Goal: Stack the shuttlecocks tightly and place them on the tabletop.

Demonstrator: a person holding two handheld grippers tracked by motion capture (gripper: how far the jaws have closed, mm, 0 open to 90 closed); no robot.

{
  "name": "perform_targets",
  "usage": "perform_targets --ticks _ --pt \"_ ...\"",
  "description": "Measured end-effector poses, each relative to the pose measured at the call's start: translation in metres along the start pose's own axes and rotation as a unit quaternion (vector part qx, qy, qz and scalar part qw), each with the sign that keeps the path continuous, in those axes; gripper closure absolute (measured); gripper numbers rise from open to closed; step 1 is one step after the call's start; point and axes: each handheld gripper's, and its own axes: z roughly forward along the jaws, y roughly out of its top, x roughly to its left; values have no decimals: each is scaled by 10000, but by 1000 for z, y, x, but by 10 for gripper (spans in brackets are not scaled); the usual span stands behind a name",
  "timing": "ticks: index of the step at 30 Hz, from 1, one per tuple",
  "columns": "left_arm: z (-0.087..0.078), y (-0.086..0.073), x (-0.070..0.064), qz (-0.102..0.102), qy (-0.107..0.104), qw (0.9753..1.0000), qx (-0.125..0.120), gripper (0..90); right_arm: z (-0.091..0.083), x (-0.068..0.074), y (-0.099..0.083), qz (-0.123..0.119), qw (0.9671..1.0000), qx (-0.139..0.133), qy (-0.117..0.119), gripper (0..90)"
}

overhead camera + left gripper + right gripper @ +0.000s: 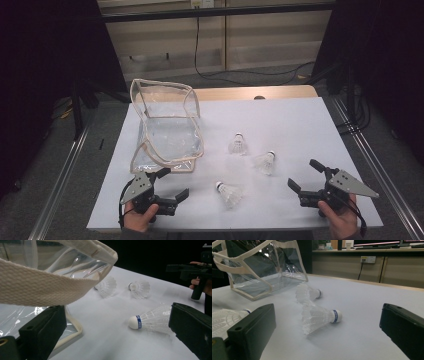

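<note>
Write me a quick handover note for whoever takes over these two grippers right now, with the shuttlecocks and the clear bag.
Left gripper: open, holding nothing, at the near left of the table just in front of the clear bag.
Right gripper: open, holding nothing, at the near right.
Bag: lies on the white table at the left, mouth toward the person; nothing visible inside.
Shuttlecocks: all three lie loose on the table. Near shuttlecock sits between the grippers; middle shuttlecock and far shuttlecock lie farther back, right of the bag.
Done: nothing bagged.
Left: likely pick up each shuttlecock and put it in the bag.
</note>
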Motion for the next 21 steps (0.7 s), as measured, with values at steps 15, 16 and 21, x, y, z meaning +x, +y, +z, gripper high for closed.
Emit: perform_targets --ticks 15,16,21 --pt "13 4 -17 -5 -411 9992 31 25 1 0 2 4 10000 -25 9 1" --pt "15 4 -18 -22 -424 9991 22 25 1 0 2 1 10000 -24 3 1" --pt "27 9 -25 -11 -559 9984 42 25 2 1 2 21 10000 -39 17 1"
